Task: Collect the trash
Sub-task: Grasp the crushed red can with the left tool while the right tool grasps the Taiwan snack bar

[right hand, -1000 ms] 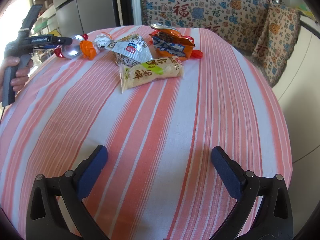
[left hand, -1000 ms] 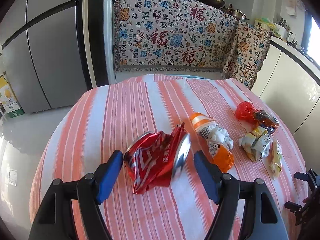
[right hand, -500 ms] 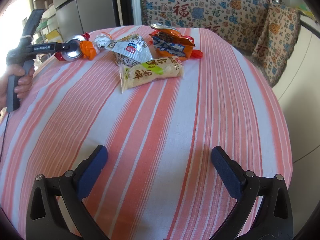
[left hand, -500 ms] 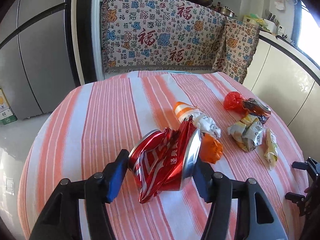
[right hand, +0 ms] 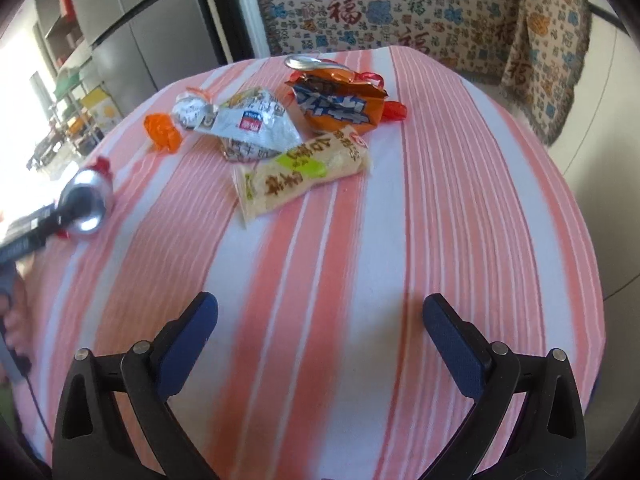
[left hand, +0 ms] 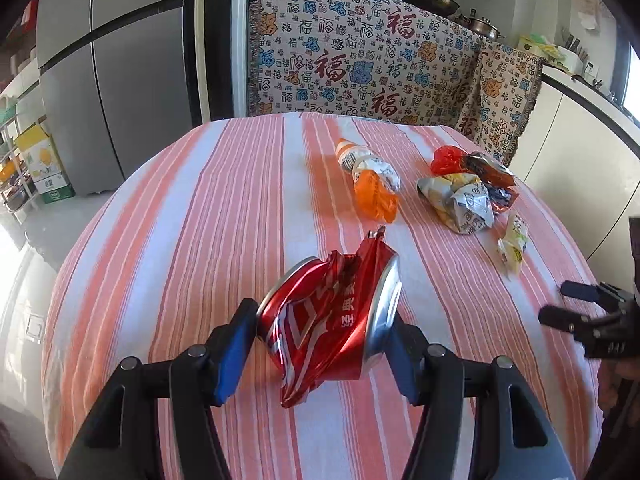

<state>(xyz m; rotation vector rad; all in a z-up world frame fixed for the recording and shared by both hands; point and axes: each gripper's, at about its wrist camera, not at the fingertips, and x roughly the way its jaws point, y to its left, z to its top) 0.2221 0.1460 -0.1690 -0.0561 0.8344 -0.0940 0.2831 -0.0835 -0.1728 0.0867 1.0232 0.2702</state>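
My left gripper (left hand: 326, 332) is shut on a crushed red can (left hand: 332, 316) and holds it above the striped table (left hand: 180, 220); the can's silver end also shows in the right wrist view (right hand: 86, 204). An orange wrapper with white paper (left hand: 370, 178), a crumpled white-yellow bag (left hand: 460, 200), a red-orange snack bag (left hand: 472, 164) and a small yellow packet (left hand: 512, 242) lie on the table. My right gripper (right hand: 320, 328) is open and empty over the table's near side, short of the yellow packet (right hand: 304, 172) and the orange snack bag (right hand: 340, 104).
A grey fridge (left hand: 100, 80) stands at the back left. A counter draped in a patterned cloth (left hand: 360, 60) with pots stands behind the table. White cabinets (left hand: 580, 128) are on the right. A yellow box (left hand: 44, 164) sits on the floor at left.
My left gripper has closed on the red can and lifted it back, away from the other trash. My right gripper has moved a little towards the wrappers.
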